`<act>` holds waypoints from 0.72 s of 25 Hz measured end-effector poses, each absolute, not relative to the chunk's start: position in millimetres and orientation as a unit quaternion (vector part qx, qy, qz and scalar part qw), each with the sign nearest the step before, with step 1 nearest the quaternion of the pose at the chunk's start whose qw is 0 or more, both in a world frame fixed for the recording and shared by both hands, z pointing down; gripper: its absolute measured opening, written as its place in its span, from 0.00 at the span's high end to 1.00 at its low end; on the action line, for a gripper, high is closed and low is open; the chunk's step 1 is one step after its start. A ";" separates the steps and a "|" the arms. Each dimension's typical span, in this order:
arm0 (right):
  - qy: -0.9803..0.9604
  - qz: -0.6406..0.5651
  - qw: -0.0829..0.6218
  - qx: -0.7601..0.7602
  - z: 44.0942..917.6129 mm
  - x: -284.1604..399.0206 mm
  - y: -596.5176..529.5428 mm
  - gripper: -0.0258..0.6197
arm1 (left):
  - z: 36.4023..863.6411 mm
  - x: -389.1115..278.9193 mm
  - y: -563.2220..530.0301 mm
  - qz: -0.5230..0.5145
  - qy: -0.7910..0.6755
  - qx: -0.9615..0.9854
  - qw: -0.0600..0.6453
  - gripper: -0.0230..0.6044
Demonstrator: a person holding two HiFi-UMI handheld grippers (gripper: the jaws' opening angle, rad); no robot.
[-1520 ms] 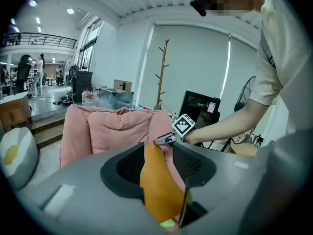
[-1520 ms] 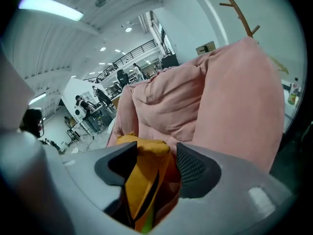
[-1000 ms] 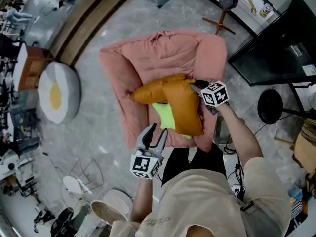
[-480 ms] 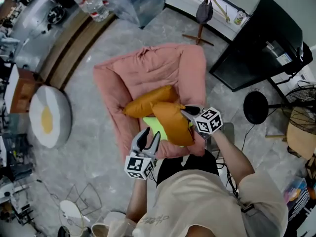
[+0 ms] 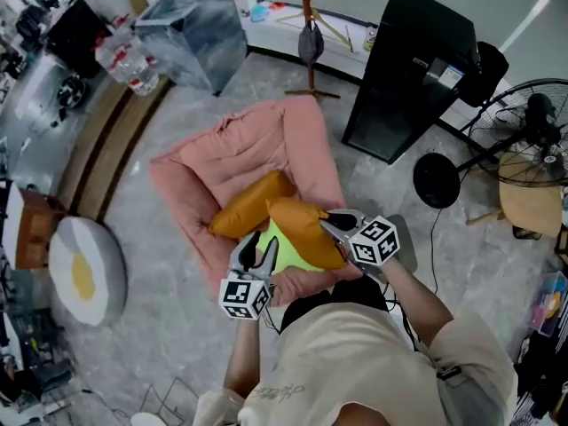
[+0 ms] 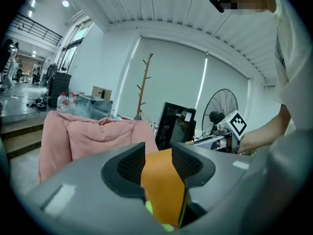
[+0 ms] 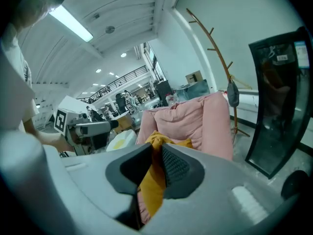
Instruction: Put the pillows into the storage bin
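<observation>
Open lab hall: mezzanine railing (image 6: 30, 27), strip light (image 7: 72, 22), standing fan (image 5: 530, 131), coat stand (image 6: 142, 87)

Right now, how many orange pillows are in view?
2. One orange pillow lies on the pink mat; the second orange pillow is pinched in the right gripper. More could be hidden underneath.

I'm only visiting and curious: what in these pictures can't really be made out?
Green pillow: head view, mostly under the nearer orange pillow.
Fan: head view, cut by the right edge.
Label on the black cabinet: head view, too small to read.
Bin: head view, inside blurred by its cloudy walls.
</observation>
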State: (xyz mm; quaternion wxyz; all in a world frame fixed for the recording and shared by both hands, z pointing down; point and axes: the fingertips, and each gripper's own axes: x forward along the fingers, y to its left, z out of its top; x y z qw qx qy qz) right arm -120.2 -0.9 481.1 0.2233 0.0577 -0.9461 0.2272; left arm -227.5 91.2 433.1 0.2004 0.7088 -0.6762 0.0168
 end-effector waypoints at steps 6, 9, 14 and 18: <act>-0.956 0.197 0.167 0.140 431.1 -78.9 -9.8 0.87 | 435.3 -208.0 88.9 0.030 -0.630 0.751 0.195 0.67; -0.952 0.198 0.135 0.189 408.6 -41.4 -24.4 0.87 | 435.3 -191.5 81.3 0.034 -0.606 0.771 0.191 0.67; -0.933 0.197 0.102 0.282 387.2 40.8 -41.0 0.87 | 436.9 -159.4 63.9 0.038 -0.566 0.802 0.186 0.68; -0.910 0.198 0.102 0.349 388.1 107.6 -44.5 0.87 | 433.0 -132.3 49.8 0.038 -0.542 0.820 0.177 0.68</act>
